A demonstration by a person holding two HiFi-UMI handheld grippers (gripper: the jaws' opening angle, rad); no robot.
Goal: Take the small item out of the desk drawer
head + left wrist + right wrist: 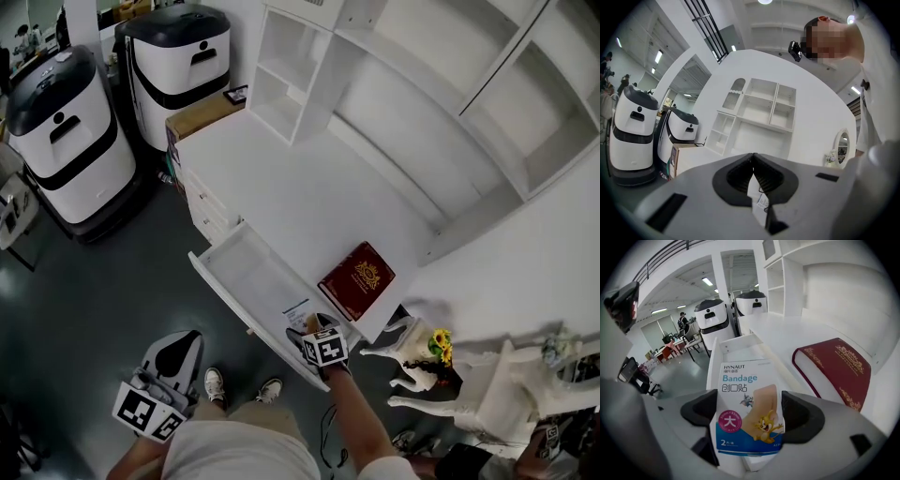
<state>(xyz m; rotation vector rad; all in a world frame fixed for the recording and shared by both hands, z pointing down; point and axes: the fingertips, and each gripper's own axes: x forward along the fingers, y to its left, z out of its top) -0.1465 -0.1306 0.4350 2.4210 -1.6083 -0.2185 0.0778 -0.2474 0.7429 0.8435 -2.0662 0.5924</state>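
Observation:
A white desk drawer (246, 272) stands pulled out over the floor. At its near end my right gripper (312, 330) is shut on a small flat bandage box (296, 314). In the right gripper view the box (747, 408) stands upright between the two dark pads (799, 416) and touches both, with the drawer's inside (740, 350) behind it. My left gripper (190, 337) hangs low at the left, away from the drawer. Its jaws are shut, tips together (753, 157), and hold nothing.
A dark red book (356, 279) lies on the white desk (281, 178) just right of the drawer. Two white robots (66, 131) and a cardboard box (202, 114) stand at the desk's far end. A white figurine with flowers (438, 342) stands at the right. The person's shoes (214, 382) show below the drawer.

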